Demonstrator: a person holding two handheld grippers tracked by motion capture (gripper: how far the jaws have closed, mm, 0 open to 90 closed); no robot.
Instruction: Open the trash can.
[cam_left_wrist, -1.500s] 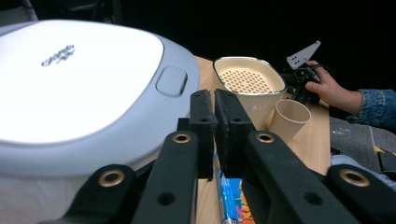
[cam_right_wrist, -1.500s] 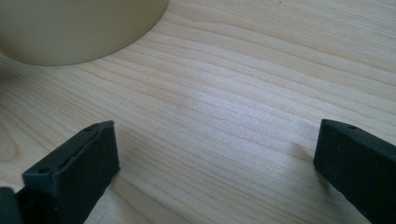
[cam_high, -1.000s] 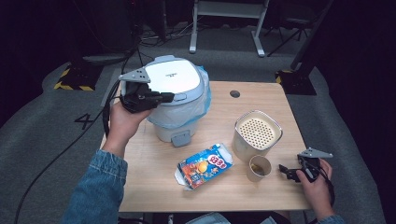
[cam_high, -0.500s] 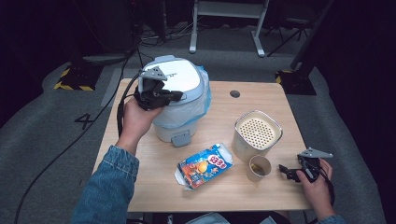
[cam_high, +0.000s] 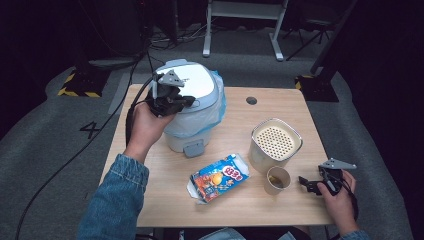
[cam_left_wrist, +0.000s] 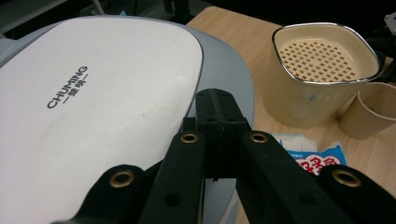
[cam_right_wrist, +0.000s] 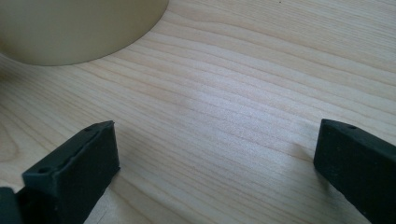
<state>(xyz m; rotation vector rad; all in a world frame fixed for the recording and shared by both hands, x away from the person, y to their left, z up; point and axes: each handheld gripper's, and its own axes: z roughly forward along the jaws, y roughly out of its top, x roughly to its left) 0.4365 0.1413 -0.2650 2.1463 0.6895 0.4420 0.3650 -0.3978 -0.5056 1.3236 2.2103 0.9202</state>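
A small pedal bin (cam_high: 197, 117) with a white lid (cam_high: 200, 82) and a blue liner stands at the table's back left. My left gripper (cam_high: 186, 101) hovers just over the lid's left part, jaws shut with nothing between them. In the left gripper view the shut left gripper (cam_left_wrist: 217, 112) points across the grey rim of the lid (cam_left_wrist: 93, 93), which reads CHUMING. My right gripper (cam_high: 304, 184) rests low at the table's front right, open, just right of a paper cup (cam_high: 278, 180). Bare wood lies between the jaws of the right gripper (cam_right_wrist: 215, 154).
A cream container with a perforated top (cam_high: 276, 142) (cam_left_wrist: 322, 70) stands right of centre, behind the paper cup (cam_left_wrist: 373, 109). A colourful snack packet (cam_high: 220, 177) (cam_left_wrist: 317, 158) lies in front of the bin. The table (cam_high: 280, 110) has a round cable hole (cam_high: 251, 100) at the back.
My left hand has carried its shut gripper rightward, from the bin's left edge to over the lid. The right hand has stayed still.
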